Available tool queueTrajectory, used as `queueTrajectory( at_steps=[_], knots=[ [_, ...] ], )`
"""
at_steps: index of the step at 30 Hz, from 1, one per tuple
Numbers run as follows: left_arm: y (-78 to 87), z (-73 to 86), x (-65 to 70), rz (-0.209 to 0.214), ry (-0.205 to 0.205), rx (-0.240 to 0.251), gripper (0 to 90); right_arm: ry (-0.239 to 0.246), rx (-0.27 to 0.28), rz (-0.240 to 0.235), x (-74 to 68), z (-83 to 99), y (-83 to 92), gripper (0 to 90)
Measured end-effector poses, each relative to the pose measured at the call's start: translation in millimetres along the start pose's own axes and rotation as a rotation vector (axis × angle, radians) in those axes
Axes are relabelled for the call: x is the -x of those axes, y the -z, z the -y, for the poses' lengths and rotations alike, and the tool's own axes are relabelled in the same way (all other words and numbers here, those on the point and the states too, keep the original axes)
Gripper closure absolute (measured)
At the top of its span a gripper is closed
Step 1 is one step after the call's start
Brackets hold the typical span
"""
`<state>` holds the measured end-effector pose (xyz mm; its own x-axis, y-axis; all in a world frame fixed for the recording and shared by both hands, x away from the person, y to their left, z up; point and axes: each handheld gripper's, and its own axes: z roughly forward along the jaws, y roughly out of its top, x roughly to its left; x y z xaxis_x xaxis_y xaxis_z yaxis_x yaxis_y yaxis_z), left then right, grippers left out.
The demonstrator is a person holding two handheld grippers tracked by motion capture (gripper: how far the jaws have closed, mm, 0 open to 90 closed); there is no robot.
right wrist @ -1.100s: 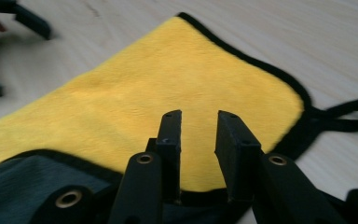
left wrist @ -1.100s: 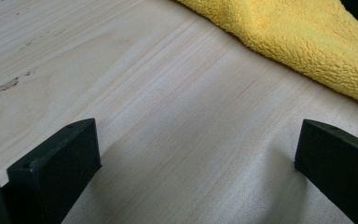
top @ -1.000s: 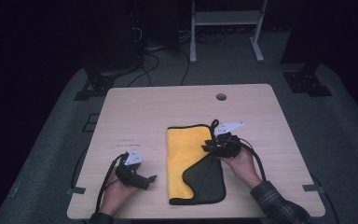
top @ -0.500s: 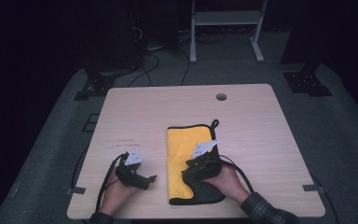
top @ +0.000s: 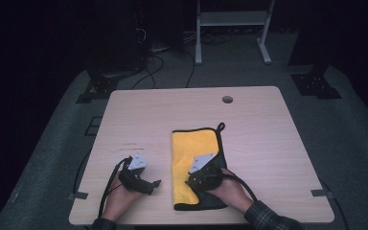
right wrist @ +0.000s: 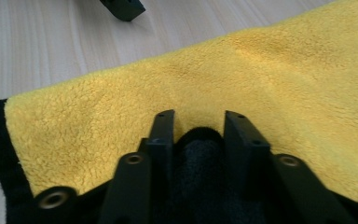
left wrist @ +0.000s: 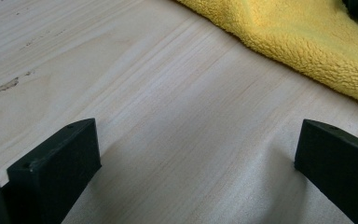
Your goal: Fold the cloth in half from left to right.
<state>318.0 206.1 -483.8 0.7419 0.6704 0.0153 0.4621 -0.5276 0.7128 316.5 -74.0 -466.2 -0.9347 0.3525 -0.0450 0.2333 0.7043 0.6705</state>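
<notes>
Folding the yellow-and-black cloth (top: 195,163) on the wooden table (top: 139,115)

I am pinching a dark fold of it in my right gripper (right wrist: 198,122), jaws just closing on it, at its near end; it is lying lengthwise away from me. My left gripper (left wrist: 196,154) is waiting just left, jaws wide apart, dark room beyond.

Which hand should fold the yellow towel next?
The right. Its gripper already pinches a dark fold of the towel between its fingers, while the left gripper rests open on the bare table beside it.
</notes>
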Motion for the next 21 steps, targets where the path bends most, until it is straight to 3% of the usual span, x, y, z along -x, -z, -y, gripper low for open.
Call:
queueTrajectory(
  at_steps=[3, 11, 21],
  knots=[
    [0.0, 0.0, 0.0, 0.000, 0.001, 0.000, 0.0, -0.009, 0.012, 0.002, 1.9, 1.1, 3.6, 72.6],
    [0.0, 0.0, 0.0, 0.000, 0.000, 0.000, 0.0, -0.095, 0.081, -0.025, 7.9, 8.4, 30.7, 73.0],
    [-0.3, 0.0, 0.3, -0.001, 0.004, 0.004, 0.0, -0.151, 0.094, -0.035, 3.9, 41.6, 65.0, 76.4]
  ],
)
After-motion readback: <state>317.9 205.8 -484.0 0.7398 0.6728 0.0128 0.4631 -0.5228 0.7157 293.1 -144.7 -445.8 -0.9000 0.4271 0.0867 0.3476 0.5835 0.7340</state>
